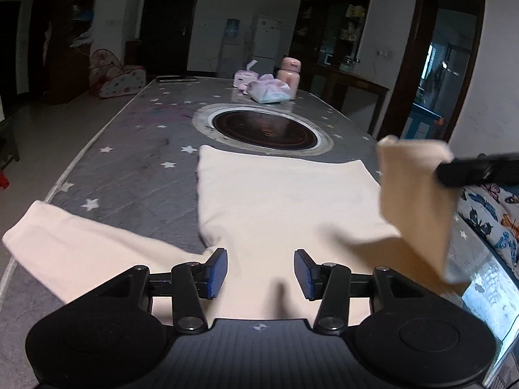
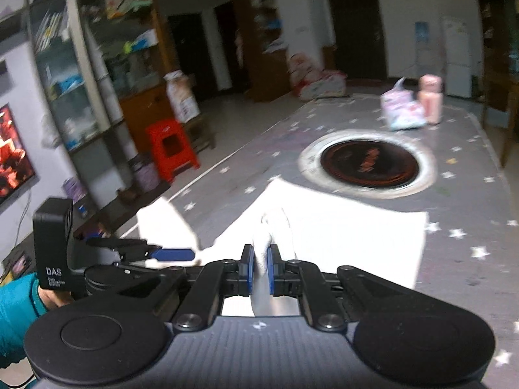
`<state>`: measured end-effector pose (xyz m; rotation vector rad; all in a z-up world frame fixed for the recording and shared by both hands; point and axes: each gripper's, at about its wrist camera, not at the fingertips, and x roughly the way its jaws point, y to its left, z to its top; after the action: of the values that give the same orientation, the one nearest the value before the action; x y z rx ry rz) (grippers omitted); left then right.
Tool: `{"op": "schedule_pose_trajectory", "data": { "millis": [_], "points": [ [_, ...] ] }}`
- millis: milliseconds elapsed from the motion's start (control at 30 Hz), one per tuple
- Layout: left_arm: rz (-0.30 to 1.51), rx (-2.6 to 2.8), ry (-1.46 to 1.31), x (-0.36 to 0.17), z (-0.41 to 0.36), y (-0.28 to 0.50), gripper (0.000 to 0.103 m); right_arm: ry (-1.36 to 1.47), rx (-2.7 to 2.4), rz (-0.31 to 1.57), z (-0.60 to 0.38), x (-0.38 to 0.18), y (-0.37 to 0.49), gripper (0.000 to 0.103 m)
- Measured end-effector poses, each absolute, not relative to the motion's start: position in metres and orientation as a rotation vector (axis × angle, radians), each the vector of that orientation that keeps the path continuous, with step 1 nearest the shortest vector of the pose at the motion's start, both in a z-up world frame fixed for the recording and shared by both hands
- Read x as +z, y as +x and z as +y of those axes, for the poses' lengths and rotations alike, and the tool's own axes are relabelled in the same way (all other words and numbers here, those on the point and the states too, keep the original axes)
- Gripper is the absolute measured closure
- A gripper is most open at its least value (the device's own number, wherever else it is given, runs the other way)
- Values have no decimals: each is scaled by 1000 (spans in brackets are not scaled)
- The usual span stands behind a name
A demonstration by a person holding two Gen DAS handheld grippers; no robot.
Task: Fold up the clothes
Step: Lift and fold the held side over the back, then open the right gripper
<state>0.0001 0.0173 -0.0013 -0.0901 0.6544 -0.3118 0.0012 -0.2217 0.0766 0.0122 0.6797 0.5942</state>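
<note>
A cream long-sleeved garment (image 1: 285, 194) lies flat on the grey star-patterned table (image 1: 136, 162). Its left sleeve (image 1: 81, 240) stretches out toward the table's near left edge. My left gripper (image 1: 260, 259) hovers open over the garment's near end, with nothing between the blue pads. The right sleeve (image 1: 418, 201) is lifted off the table at the right, hanging from a black finger (image 1: 470, 170) of my right gripper. In the right wrist view my right gripper (image 2: 260, 253) is shut on that sleeve's fabric (image 2: 275, 223), and the left gripper's blue pad (image 2: 175, 254) shows at the left.
A round dark hotplate (image 1: 264, 129) is set into the table beyond the garment. A pink bottle (image 1: 288, 76) and tissue packs (image 1: 271, 90) stand at the far end. A butterfly-print cushion (image 1: 493, 214) lies off the right edge; a red stool (image 2: 170, 152) stands on the floor.
</note>
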Motion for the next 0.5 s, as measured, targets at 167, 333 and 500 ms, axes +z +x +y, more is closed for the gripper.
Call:
{"op": "schedule_pose_trajectory", "data": {
  "millis": [167,333,500],
  "points": [
    [652,-299,-106,-3,24,-2,53,-5,647,736,-193,59,11,95],
    [651,-293,-111,-4,27,-2,52,-24,666,752,-183,52,8,84],
    [639,-326,-103,0,22,-7,53,-42,607,743,-202,55,6,82]
  ]
}}
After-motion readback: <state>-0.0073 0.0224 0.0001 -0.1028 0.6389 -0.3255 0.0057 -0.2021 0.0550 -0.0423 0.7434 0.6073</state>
